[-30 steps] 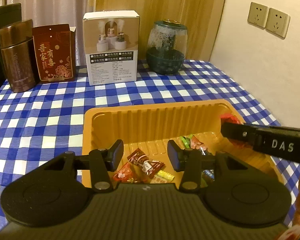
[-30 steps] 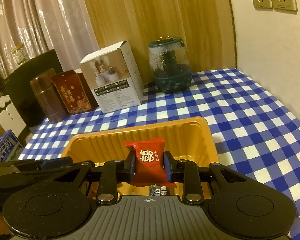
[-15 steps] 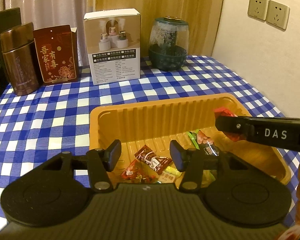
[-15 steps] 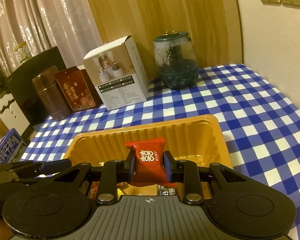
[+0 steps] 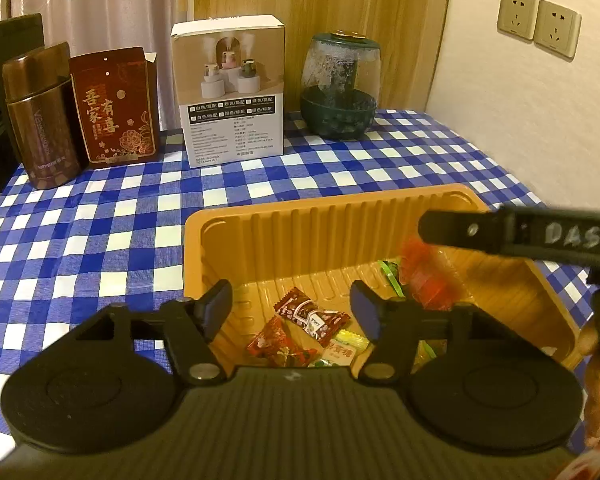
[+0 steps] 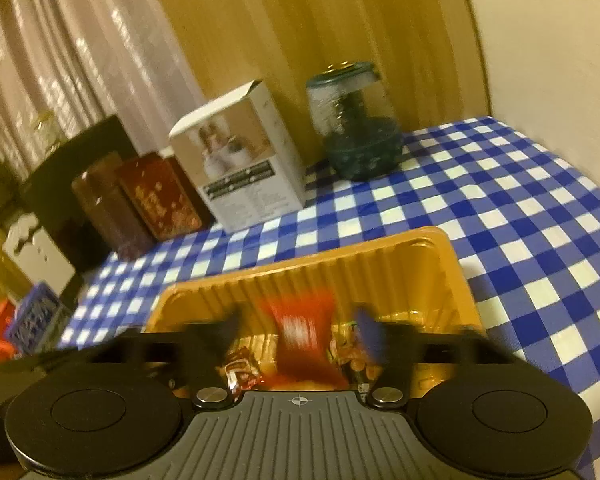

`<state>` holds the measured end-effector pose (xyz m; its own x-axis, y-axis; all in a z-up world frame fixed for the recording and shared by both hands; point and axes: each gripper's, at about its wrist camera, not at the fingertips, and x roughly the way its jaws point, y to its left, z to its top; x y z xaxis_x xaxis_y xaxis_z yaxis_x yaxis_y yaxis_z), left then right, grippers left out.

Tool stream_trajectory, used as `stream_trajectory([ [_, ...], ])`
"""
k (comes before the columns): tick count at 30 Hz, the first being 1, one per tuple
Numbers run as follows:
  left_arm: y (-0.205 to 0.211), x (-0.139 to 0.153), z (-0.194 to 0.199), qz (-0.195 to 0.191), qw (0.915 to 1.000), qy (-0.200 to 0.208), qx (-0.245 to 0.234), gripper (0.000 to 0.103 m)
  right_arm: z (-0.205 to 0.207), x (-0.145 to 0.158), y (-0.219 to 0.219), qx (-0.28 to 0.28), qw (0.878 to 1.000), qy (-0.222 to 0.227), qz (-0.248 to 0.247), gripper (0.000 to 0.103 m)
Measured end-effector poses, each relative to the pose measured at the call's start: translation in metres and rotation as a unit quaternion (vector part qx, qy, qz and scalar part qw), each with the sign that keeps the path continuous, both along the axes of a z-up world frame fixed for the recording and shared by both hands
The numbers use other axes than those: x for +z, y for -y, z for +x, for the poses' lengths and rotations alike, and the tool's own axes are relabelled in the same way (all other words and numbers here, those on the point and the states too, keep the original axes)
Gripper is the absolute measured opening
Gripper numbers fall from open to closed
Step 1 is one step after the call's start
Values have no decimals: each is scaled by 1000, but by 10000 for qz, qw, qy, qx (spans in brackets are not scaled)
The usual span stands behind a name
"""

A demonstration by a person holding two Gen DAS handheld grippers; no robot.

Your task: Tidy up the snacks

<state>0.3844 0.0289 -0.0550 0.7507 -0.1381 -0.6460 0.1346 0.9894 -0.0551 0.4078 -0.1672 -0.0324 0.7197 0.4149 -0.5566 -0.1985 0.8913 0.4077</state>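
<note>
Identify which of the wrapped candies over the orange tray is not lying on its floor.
The blurred red candy, between the open right gripper fingers over the tray; the other wrapped candies lie on the floor.

Black left gripper (image 5: 290, 312) — blue-padded fingers (image 5: 364, 310), silver screws; "DAS" on right gripper (image 5: 432, 232).

I see the orange ribbed tray (image 5: 260, 240) sitting on the checked bench, its floor holding a loose pile of wrapped candies (image 5: 312, 334): brown, red and yellow-green wrappers lying flat. A red candy (image 6: 300, 332) shows as a motion-blurred streak above the tray's right side, touching neither tool finger.
</note>
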Motion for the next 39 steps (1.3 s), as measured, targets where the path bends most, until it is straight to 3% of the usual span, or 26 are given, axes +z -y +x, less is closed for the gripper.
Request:
stream_trajectory([
  [16, 1, -1, 0, 98, 9999, 46, -7, 81, -1, 3, 12, -251, 9990, 9, -366, 74],
  [22, 1, 0, -2, 114, 9999, 74, 13, 95, -2, 4, 15, -323, 9981, 16, -525, 75],
  [25, 1, 0, -5, 141, 9999, 92, 33, 99, -7, 6, 16, -347, 9972, 60, -661, 82],
  [39, -12, 18, -39, -152, 9979, 481, 400, 103, -44, 12, 31, -504, 9930, 186, -1051, 87],
])
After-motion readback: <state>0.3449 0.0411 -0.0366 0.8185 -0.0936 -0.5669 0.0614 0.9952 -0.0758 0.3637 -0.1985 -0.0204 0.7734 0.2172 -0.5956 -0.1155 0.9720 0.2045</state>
